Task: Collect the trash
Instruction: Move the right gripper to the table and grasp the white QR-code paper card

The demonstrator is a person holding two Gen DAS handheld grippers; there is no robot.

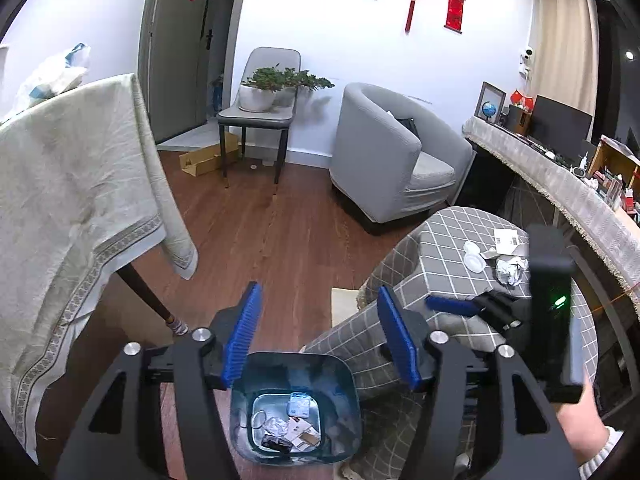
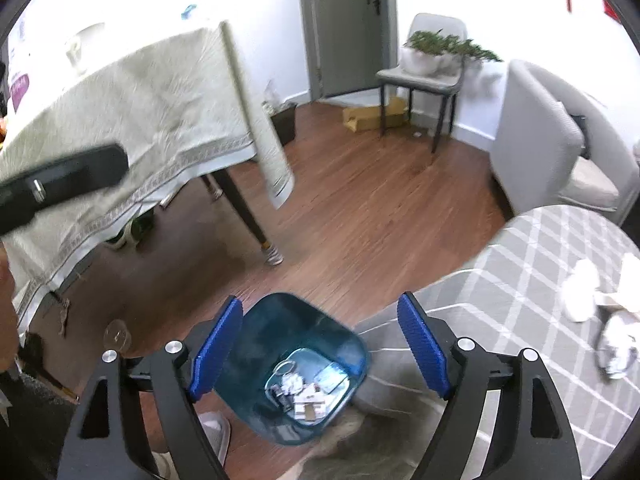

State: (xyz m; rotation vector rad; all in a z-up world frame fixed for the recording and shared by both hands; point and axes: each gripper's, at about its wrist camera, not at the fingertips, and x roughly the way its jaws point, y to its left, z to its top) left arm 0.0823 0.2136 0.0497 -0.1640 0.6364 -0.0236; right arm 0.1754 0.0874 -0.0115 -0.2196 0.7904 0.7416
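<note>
A blue trash bin point(image 1: 248, 392) stands on the wood floor beside the low checked-cloth table point(image 1: 440, 240); it holds several scraps of paper and wrappers. My left gripper point(image 1: 320, 336) is open and empty just above the bin. My right gripper point(image 2: 320, 344) is open and empty, also above the bin point(image 2: 260, 320). It shows in the left wrist view point(image 1: 452, 304) at the table's near edge. On the table lie a crumpled paper ball point(image 1: 510, 270), a clear plastic lid point(image 1: 474, 260) and a white card point(image 1: 510, 242). White crumpled trash point(image 2: 580, 292) shows blurred in the right wrist view.
A dining table with a cream cloth point(image 1: 72, 184) stands left, its dark leg point(image 1: 152, 300) near the bin. A grey armchair point(image 1: 392, 152), a chair with potted plants point(image 1: 264, 96) and a cardboard box point(image 1: 204, 158) stand at the back. A cluttered desk point(image 1: 560, 176) runs along the right.
</note>
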